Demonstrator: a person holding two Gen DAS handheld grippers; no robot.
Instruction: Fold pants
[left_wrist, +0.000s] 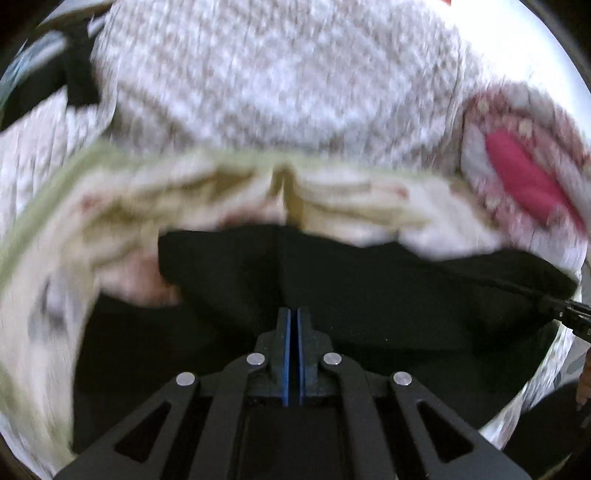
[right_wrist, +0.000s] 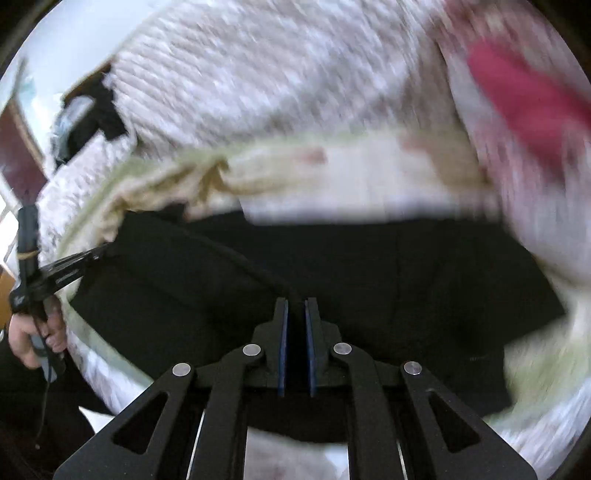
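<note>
Both views are pretty blurry, but the black pants (left_wrist: 369, 288) are stretching left to right across the middle of each frame, directly ahead of both tools. The left tool (left_wrist: 294, 314) is looking pressed together, seemingly pinching the fabric, and the right tool (right_wrist: 295, 306) is sitting narrowly parted with dark cloth between its pads. Behind, across the upper frame, a floral blanket (left_wrist: 221, 192) and a knit throw (left_wrist: 277, 74) are bunching along the pants' far edge, with a red-patterned pillow (left_wrist: 524, 173) at upper right.

- I saw a bed under a pale knitted blanket (left_wrist: 280, 74), blurred in both views.
- A cream, green-edged cover (right_wrist: 369, 177) lay across it.
- Far left, a dark wooden frame (right_wrist: 20, 151) stood against bright light.
</note>
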